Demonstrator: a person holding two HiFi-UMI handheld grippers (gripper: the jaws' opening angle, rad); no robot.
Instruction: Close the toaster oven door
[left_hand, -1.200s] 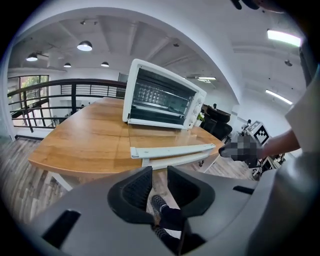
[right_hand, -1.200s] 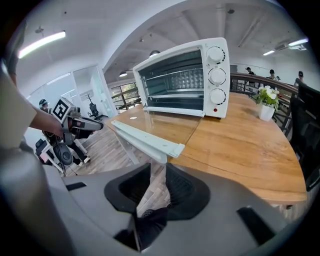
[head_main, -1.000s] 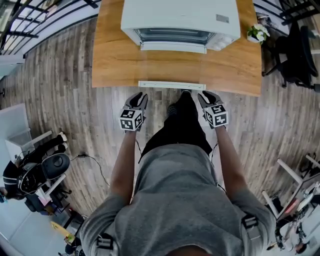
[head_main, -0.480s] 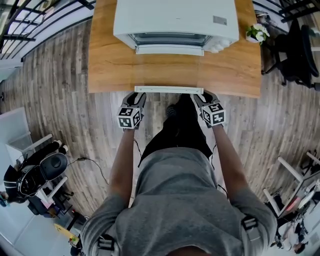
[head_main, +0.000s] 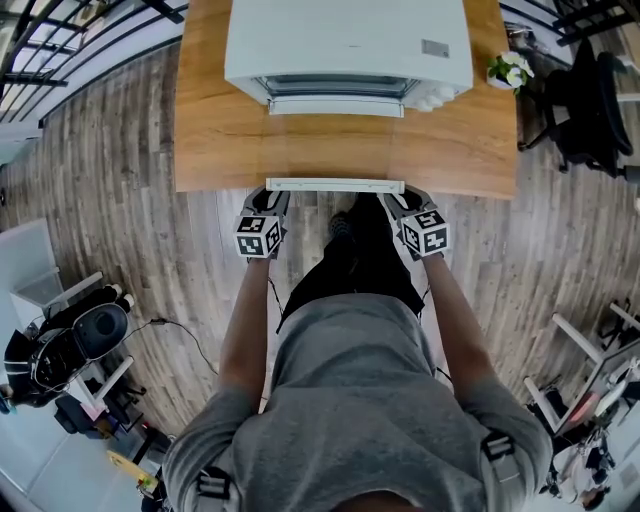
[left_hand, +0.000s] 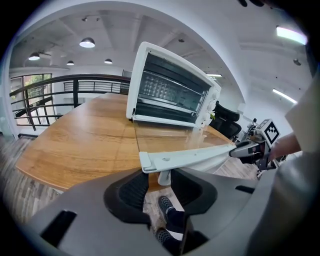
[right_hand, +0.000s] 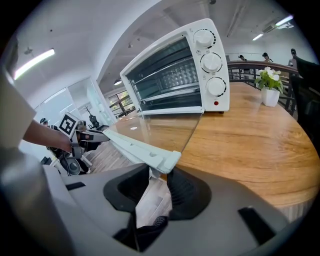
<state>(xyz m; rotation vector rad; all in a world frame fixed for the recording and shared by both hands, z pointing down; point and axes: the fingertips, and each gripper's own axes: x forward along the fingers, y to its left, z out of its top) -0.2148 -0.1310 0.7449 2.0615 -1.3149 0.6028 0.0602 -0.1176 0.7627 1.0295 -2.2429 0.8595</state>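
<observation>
A white toaster oven (head_main: 348, 45) stands at the back of the wooden table (head_main: 215, 140). Its glass door (head_main: 335, 140) lies open and flat, and the white handle bar (head_main: 335, 185) reaches the table's front edge. My left gripper (head_main: 272, 200) sits at the bar's left end and my right gripper (head_main: 400, 200) at its right end. In the left gripper view the handle's post (left_hand: 164, 176) stands between the open jaws with gaps on both sides. In the right gripper view the bar's end (right_hand: 162, 159) lies over the open jaws. Both pairs of jaws have just been closing a little.
A small potted plant (head_main: 508, 70) stands at the table's back right corner. A black office chair (head_main: 590, 100) is to the right of the table. The person's legs and shoes (head_main: 350, 235) are below the table edge. Equipment lies on the floor at lower left (head_main: 70, 345).
Both grippers have moved forward from just short of the table edge up to the two ends of the door's handle bar. Their jaws now straddle the bar's ends.
</observation>
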